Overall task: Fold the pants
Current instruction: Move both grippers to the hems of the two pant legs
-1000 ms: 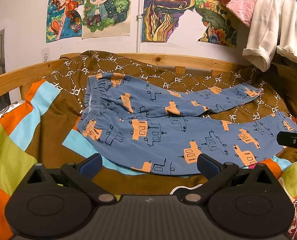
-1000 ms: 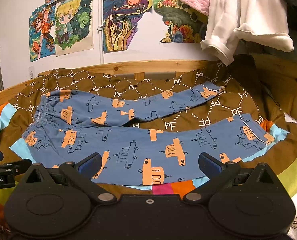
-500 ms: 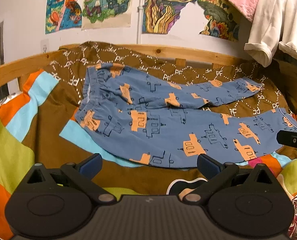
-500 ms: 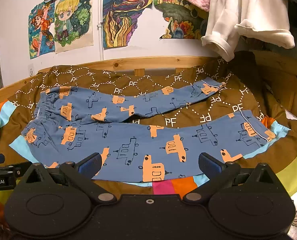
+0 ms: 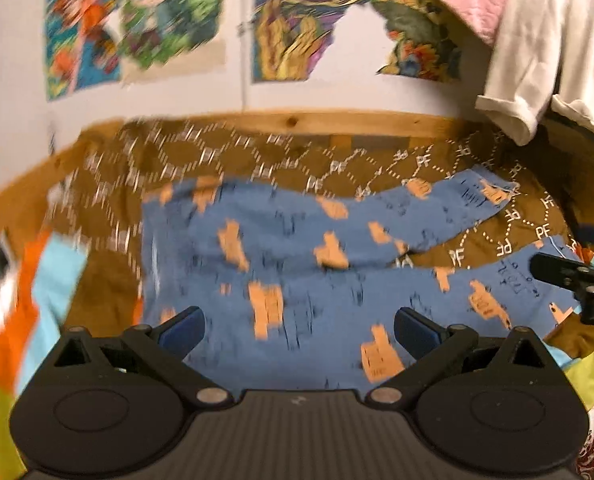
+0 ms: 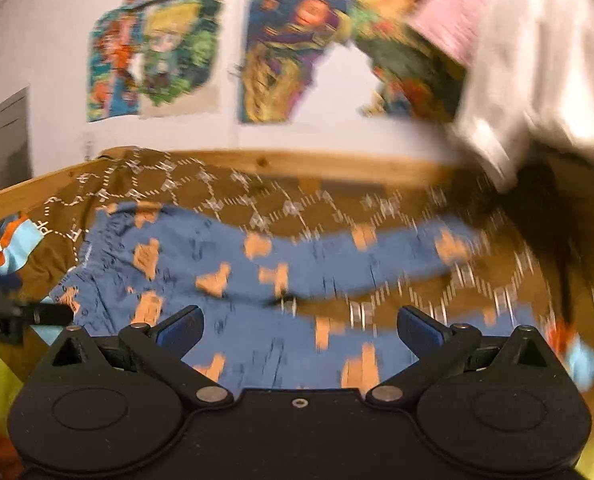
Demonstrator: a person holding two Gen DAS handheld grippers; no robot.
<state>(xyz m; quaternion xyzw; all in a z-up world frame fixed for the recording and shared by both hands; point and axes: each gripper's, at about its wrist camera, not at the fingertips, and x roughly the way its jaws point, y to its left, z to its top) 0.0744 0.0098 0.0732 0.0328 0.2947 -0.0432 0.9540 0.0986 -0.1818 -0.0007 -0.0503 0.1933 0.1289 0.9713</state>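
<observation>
Blue pants with orange truck prints lie flat on the brown patterned blanket, waistband at the left, legs spread apart toward the right. My left gripper hovers open over the near leg close to the waist, holding nothing. The right gripper is open too, above the near leg around its middle. Each view shows the other tool at its edge: the right gripper at the right, the left gripper at the left. Both views are motion-blurred.
A wooden bed rail runs behind the blanket under a wall of posters. White and pink clothes hang at the upper right. A striped multicolour cover lies at the left and near edges.
Both grippers have moved forward and down toward the pants, which now fill more of each view. The pants have not moved. Both stay open.
</observation>
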